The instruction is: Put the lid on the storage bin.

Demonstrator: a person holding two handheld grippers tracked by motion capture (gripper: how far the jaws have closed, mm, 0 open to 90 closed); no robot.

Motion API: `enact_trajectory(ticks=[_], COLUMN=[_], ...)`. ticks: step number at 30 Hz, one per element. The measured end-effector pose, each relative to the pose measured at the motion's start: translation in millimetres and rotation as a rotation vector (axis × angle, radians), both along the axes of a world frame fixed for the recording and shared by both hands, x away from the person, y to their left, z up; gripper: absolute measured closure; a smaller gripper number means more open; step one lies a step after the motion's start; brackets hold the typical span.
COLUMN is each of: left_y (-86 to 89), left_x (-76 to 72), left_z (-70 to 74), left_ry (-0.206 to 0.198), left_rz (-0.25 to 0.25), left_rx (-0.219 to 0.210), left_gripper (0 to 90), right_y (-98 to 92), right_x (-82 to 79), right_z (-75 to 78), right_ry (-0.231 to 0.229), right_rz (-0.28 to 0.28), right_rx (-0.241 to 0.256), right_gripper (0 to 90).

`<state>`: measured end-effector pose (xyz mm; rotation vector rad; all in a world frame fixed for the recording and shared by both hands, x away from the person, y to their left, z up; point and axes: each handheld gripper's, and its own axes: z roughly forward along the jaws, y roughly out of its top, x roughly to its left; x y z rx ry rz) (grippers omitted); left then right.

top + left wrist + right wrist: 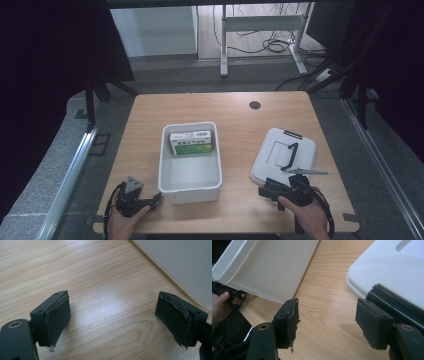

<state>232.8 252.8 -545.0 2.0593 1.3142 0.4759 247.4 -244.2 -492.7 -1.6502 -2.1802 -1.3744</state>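
High view: white rectangular plastic bin [190, 186] sits mid-surface on the light wooden surface [235, 115], with a green-and-white flat carton [192, 142] leaning against its far inner wall. White plastic lid with a black carry handle [283, 154] lies flat to the right of the bin, apart from it. Left gripper [156, 199] rests near the bin's near-left corner, right gripper [262, 190] at the lid's near edge; a hand grips each.

Left gripper view: jaws spread wide, nothing between them, bare wood below. Bin wall [182, 267] at upper right, just beside the right-hand jaw.

Right gripper view: jaws wide apart and empty. Lid [387, 272] at right, its black edge clip right behind one jaw; bin's outer wall [274, 267] at left; left gripper [224, 291] and fingers far left.

Handling guess: lid looks like light, stiff, thin moulded plastic, smooth so probably slippery on flat faces. Best hold is likely the black handle or a pinch across the rim edge; flat top offers no purchase. Bin is likewise rigid and light; grip its rim lip to steady it. Carton looks light, crushable if squeezed hard.
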Motion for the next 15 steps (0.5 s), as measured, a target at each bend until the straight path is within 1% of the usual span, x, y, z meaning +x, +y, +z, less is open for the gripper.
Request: enact_trajectory(ticks=[7, 15], left_y=[0.0, -0.1], left_x=[-0.5, -0.6], left_z=[0.0, 0.0], left_ry=[0.000, 0.000], left_rz=[-0.002, -0.003], left_rx=[0.003, 0.003], left_gripper=[12.9, 13.0], right_y=[1.9, 2.5], right_x=[1.7, -0.2], right_z=[-0.2, 2.2], right_ry=[0.006, -0.006], right_rz=[0.001, 0.007], right_rx=[-0.004, -0.008], right_gripper=[35.3, 35.3])
